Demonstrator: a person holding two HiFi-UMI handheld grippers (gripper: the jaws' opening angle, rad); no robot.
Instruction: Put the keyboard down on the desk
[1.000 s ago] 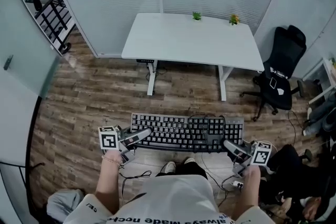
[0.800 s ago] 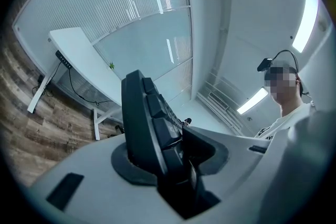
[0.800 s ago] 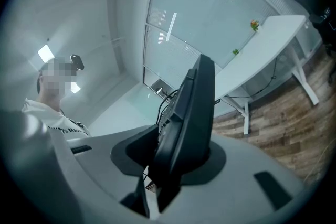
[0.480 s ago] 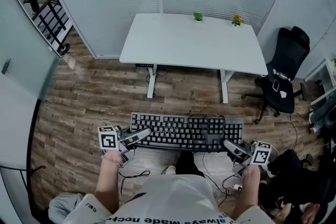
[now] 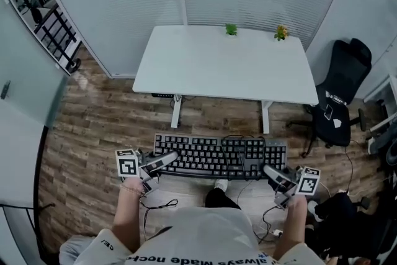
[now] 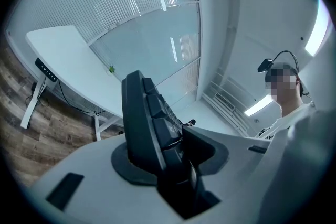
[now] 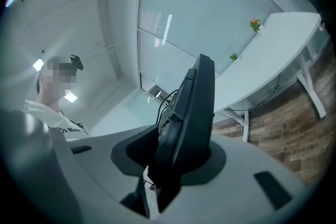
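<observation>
Carrying step: you've got the keyboard (image 5: 220,157) in the air over the wood floor (image 5: 93,127), lower centre of the head view, well short of the desk (image 5: 186,71) at upper centre. The left gripper (image 5: 170,159) has its jaws clenched on the left end, the right gripper (image 5: 270,171) on the right end. Both gripper views show the keyboard's edge wedged between the pads.

Doing it well:
- Move both hands in step, same height, so the board doesn't twist out of either grip.
- Clear the desk's near edge before lowering.
- Land on the bare middle, short of the two small plants (image 5: 231,29) at the far edge.
- Mind the cable (image 5: 239,146) looped over the keys; it could snag.
- Let go only once it sits flat.

Orientation: long axis runs left-right across the frame, roughly parallel to the desk's near edge. Keys up, cable side towards the desk.
</observation>
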